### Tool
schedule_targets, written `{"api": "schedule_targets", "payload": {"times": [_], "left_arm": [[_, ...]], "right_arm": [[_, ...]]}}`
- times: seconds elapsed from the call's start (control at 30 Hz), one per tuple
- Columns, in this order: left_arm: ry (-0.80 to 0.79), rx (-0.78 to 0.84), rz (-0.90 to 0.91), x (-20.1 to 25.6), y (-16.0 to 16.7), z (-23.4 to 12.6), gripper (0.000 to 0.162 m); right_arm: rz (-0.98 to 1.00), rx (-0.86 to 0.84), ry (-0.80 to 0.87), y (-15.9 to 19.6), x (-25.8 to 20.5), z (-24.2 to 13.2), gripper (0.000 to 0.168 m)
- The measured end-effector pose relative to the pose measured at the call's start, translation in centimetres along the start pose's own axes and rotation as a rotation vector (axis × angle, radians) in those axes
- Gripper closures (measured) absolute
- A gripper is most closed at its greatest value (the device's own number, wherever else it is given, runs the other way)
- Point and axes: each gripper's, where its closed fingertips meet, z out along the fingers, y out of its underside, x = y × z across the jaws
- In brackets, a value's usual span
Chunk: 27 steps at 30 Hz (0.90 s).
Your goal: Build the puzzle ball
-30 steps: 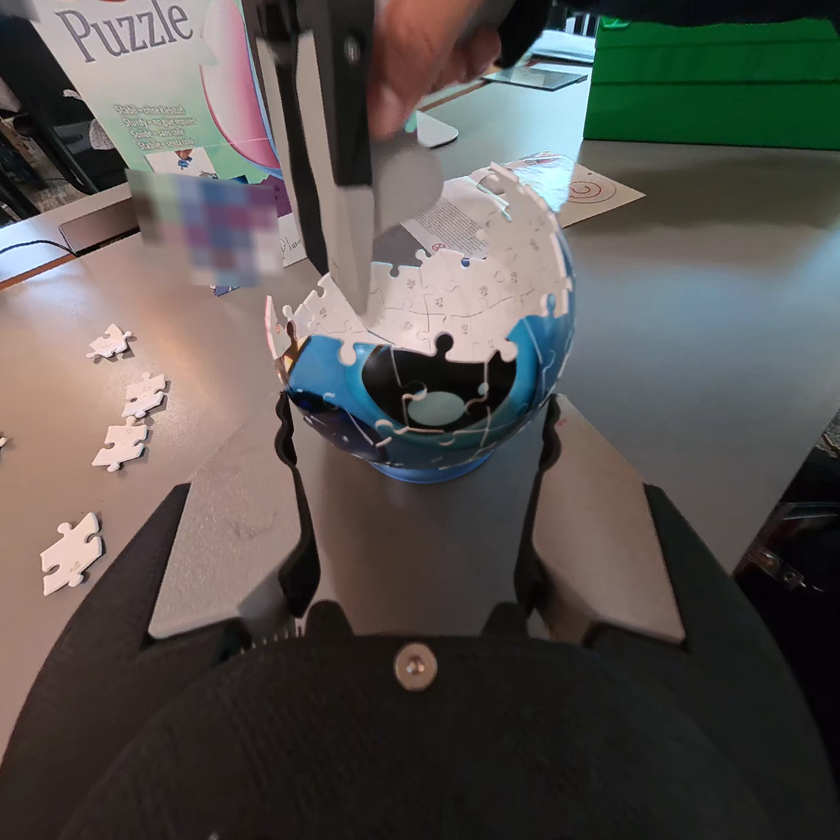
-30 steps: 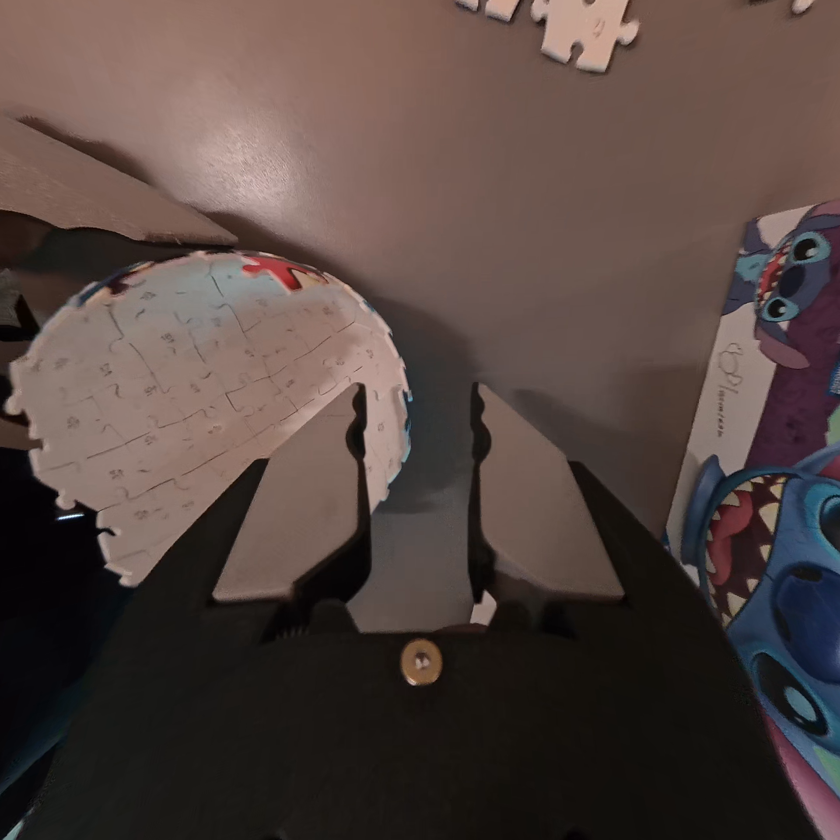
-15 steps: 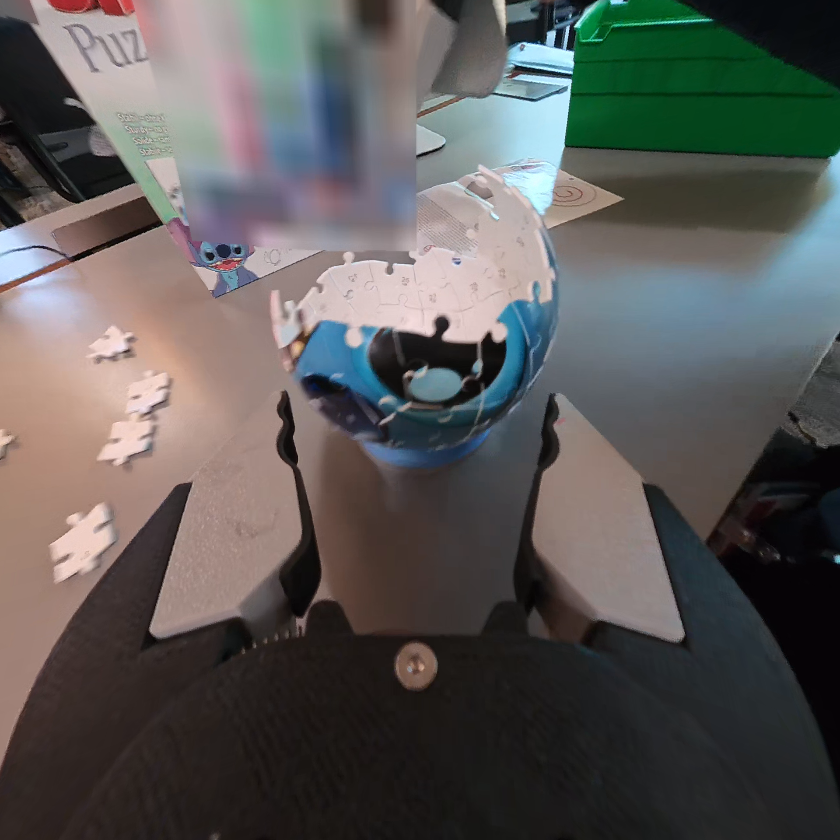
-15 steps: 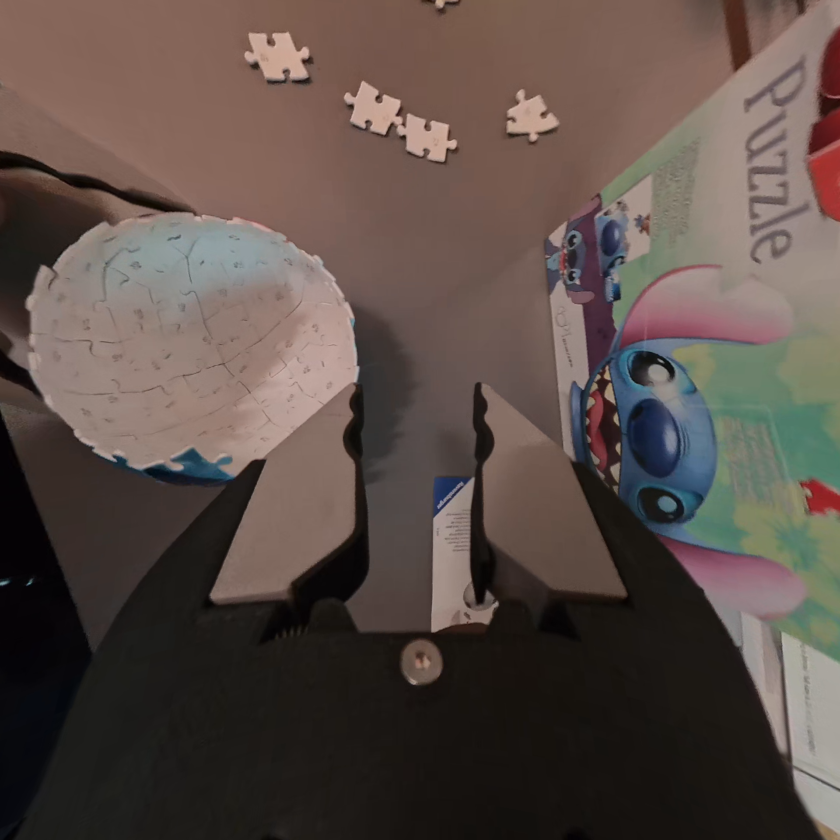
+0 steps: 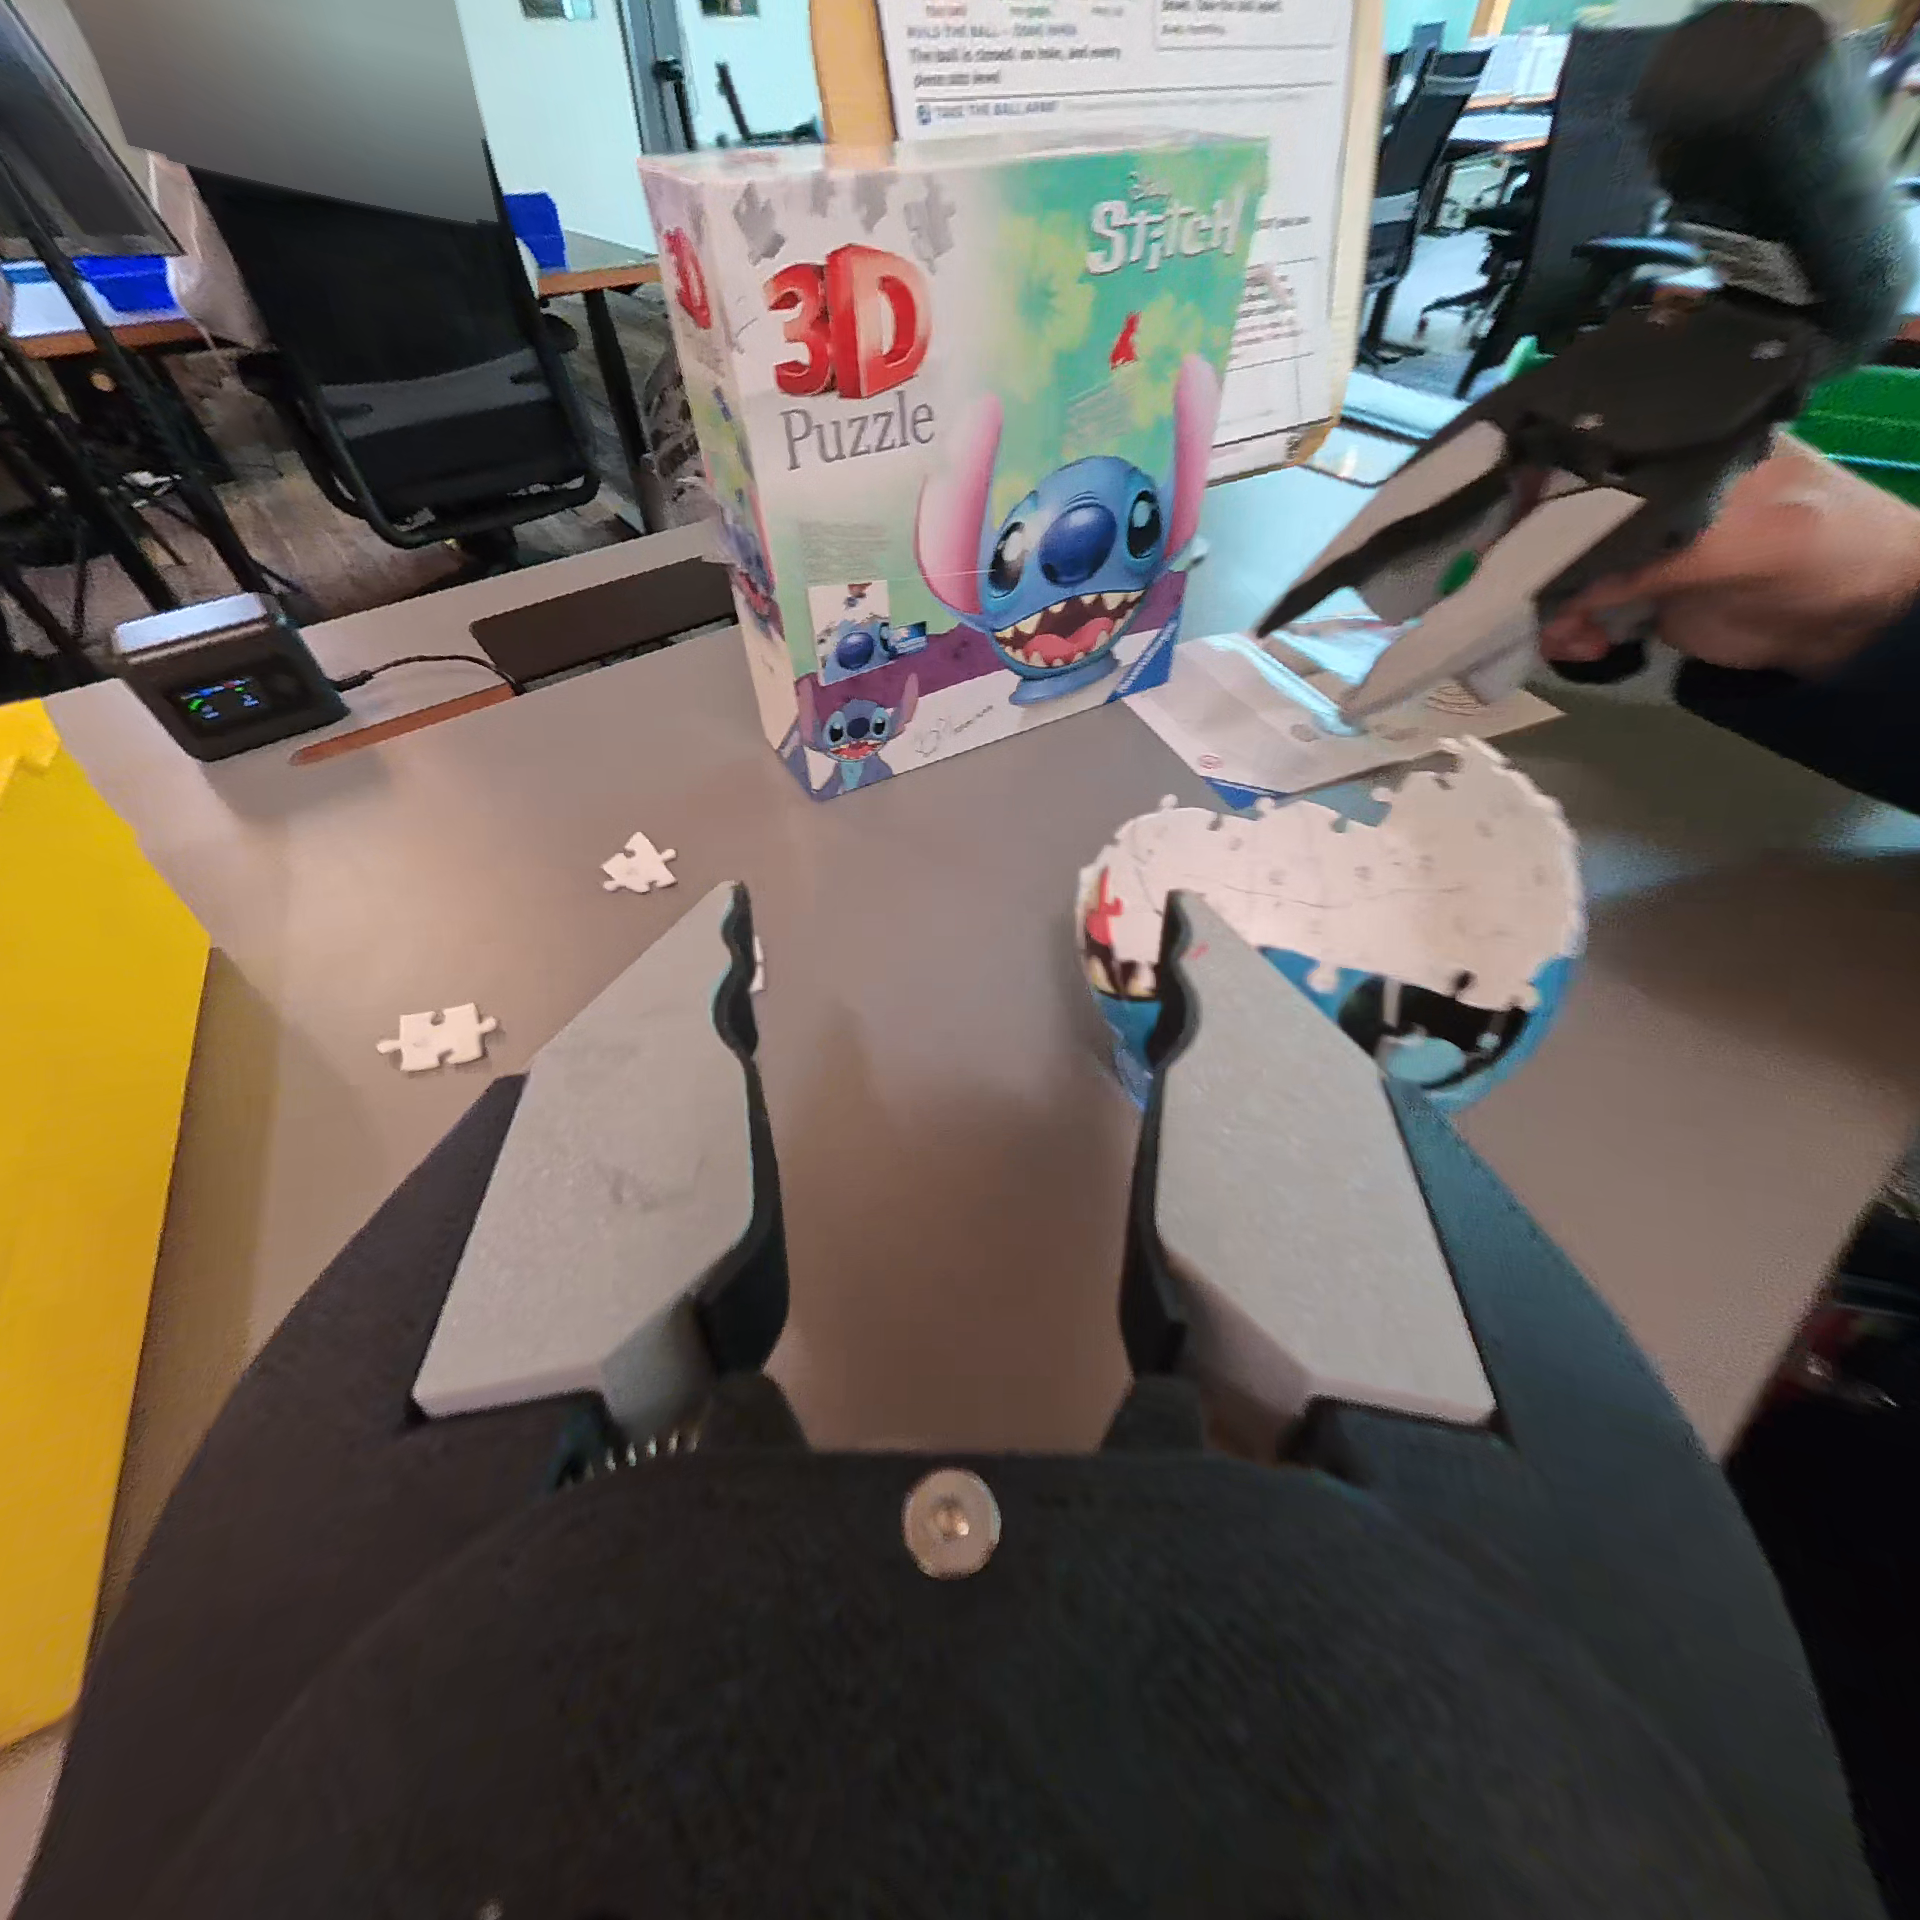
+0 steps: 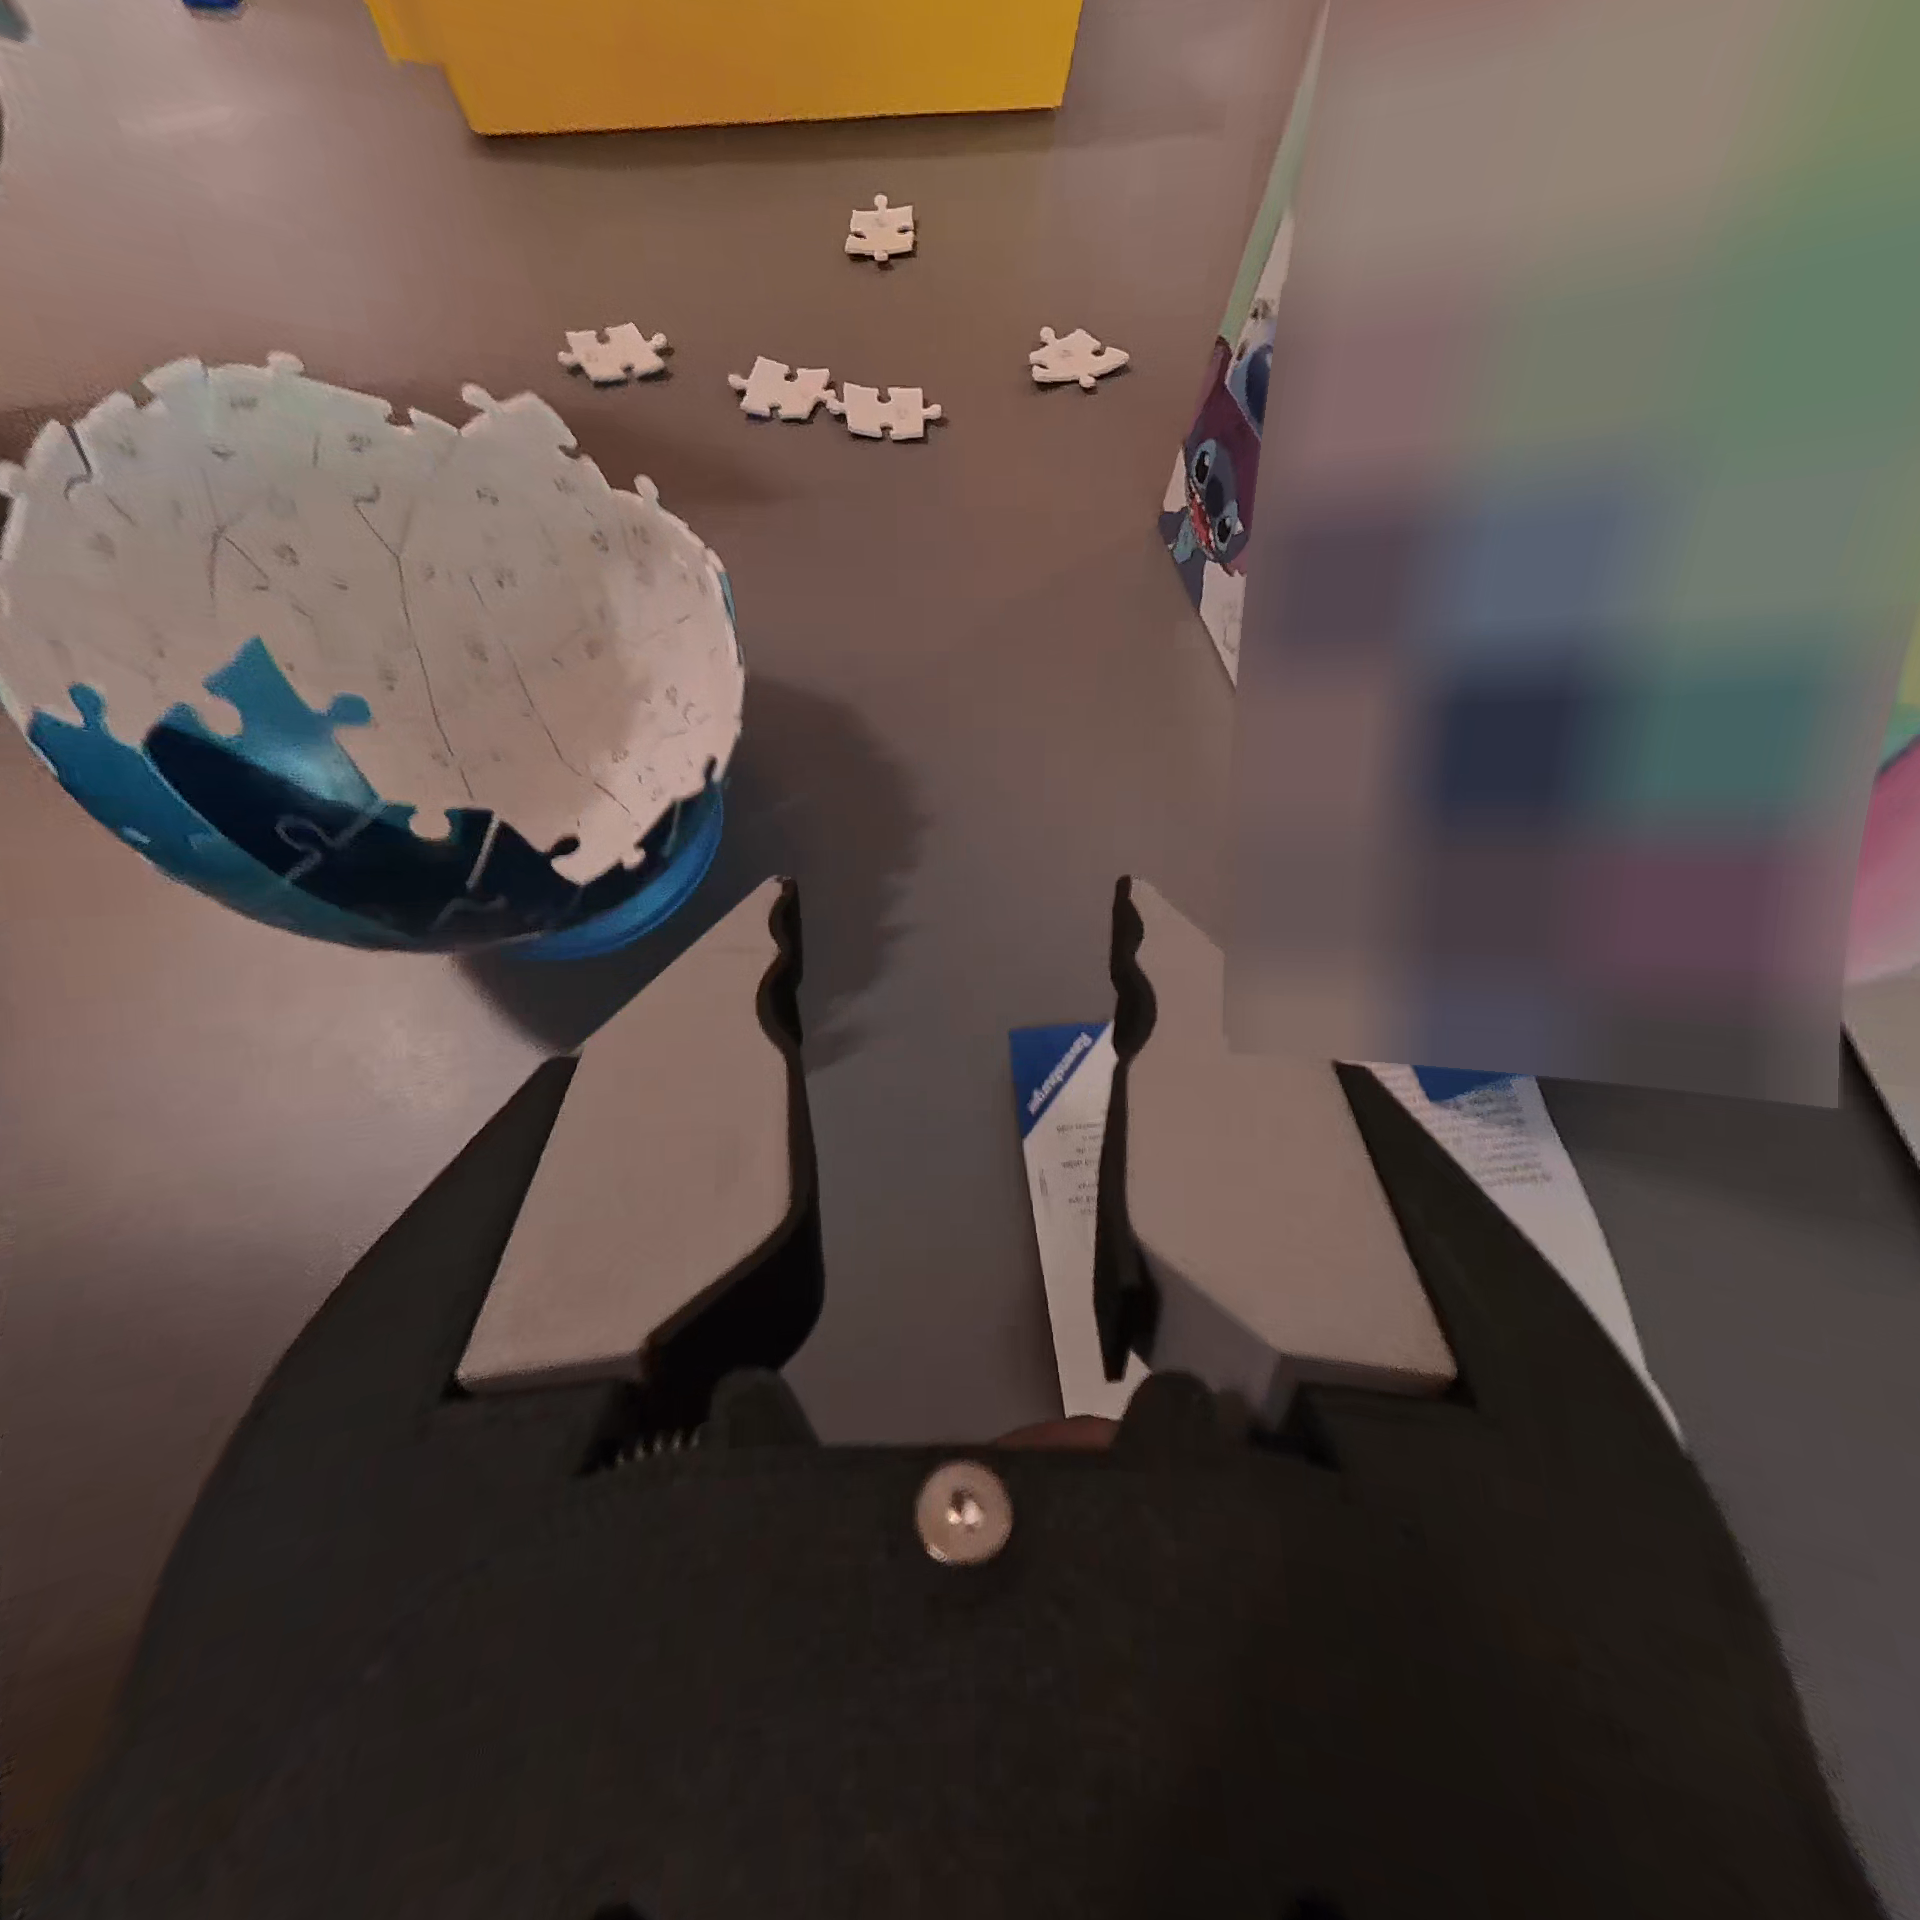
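The half-built puzzle ball (image 5: 1351, 914) sits on its blue stand on the grey table, an open bowl with white inner faces and a blue outer skin. It also shows in the right wrist view (image 6: 343, 623). My left gripper (image 5: 956, 914) is open and empty, with the ball just past its right fingertip. My right gripper (image 6: 956, 894) is open and empty, to the right of the ball and above the table; in the left wrist view it (image 5: 1314, 670) hovers above and behind the ball. Several loose white pieces (image 6: 784, 390) lie beyond the ball; two of them (image 5: 442, 1036) show left of my left gripper.
The puzzle box (image 5: 966, 499) stands upright behind the ball. A paper leaflet (image 6: 1060, 1143) lies under my right gripper. A yellow bin (image 5: 62, 1143) stands at the table's left edge and shows in the right wrist view (image 6: 769, 62). A small black device (image 5: 229, 675) sits at the back left.
My right gripper has lifted out of the ball, pulled back and opened wider. My left gripper has swung left, so the ball now lies off its right finger.
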Motion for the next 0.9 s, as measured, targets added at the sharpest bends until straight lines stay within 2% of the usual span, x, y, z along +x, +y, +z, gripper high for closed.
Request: {"api": "schedule_targets", "payload": {"times": [0.27, 0.4, 0.5, 0.63, 0.73, 0.9], "left_arm": [[-0.049, 0.087, -0.044, -4.4, -2.3, 6.3, 0.087], [-0.061, 0.105, -0.008, -6.0, -2.7, 8.7, 0.086], [-0.084, 0.059, 0.024, -6.8, -0.8, 9.9, 0.086], [-0.063, -0.047, 0.053, -6.1, 1.9, 10.3, 0.084], [0.007, -0.075, 0.025, -5.1, 2.6, 10.6, 0.084], [0.047, -0.147, -0.035, -5.2, 5.0, 11.5, 0.084]], "right_arm": [[0.021, 0.181, 0.007, 2.2, 1.2, -1.4, 0.099], [-0.034, 0.19, 0.025, 3.1, 0.6, -1.1, 0.093], [-0.099, 0.164, 0.088, 3.6, 0.6, -0.7, 0.093], [-0.133, 0.158, 0.071, 3.6, -0.6, -0.2, 0.096], [-0.162, 0.118, 0.095, 4.3, -0.2, 0.0, 0.1], [-0.068, 0.132, 0.127, 5.0, 2.4, -1.2, 0.106]]}}
